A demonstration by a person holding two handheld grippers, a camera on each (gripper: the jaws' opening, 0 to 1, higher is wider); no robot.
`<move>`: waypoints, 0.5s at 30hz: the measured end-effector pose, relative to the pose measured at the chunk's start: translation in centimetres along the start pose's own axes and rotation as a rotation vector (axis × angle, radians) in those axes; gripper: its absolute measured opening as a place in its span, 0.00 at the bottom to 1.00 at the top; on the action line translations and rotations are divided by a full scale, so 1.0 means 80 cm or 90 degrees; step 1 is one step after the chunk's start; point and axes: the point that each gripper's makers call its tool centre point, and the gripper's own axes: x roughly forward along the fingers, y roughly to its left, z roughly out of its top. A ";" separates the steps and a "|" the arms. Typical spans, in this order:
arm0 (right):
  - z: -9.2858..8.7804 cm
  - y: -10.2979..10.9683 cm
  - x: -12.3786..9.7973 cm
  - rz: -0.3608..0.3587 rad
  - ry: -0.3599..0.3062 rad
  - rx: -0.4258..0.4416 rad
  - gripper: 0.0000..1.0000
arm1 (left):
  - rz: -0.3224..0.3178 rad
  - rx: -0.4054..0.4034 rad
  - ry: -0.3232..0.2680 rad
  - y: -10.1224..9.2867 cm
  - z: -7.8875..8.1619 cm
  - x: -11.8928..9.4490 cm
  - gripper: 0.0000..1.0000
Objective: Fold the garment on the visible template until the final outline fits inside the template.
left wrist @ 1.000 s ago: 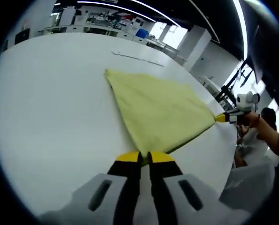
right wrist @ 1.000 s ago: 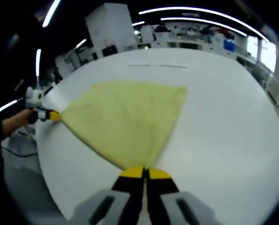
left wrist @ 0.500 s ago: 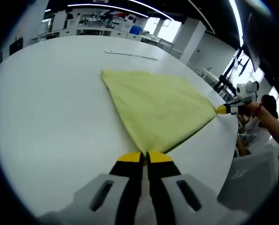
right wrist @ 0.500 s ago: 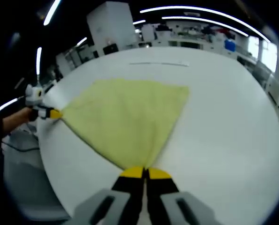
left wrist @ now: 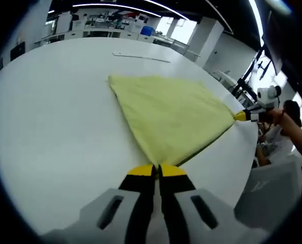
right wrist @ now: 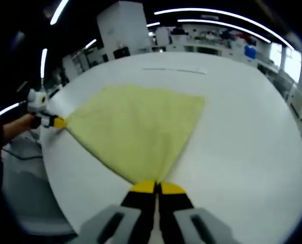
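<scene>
1. One large white table (left wrist: 49,132) carries everything; a thin line mark (right wrist: 173,70) is on its far side.
2. Yellow garment (left wrist: 171,114) lies spread flat on the table, pulled taut between two corners.
3. Left gripper (left wrist: 156,171) has its jaws closed on one garment corner.
4. Right gripper (right wrist: 156,187) also pinches a corner, jaws closed together.

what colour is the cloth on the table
Pale yellow fabric garment, plain, clearest in the right gripper view.
</scene>
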 end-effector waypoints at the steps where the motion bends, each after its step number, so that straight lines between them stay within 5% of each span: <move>1: 0.000 0.001 0.000 -0.001 0.002 -0.007 0.00 | 0.000 0.001 0.000 0.000 0.000 0.000 0.00; 8: -0.006 0.003 -0.002 -0.013 0.028 -0.065 0.00 | -0.007 0.037 0.003 -0.004 -0.001 -0.003 0.02; 15: -0.007 0.001 -0.004 -0.030 0.035 -0.057 0.07 | -0.006 0.055 0.014 -0.001 -0.005 -0.005 0.16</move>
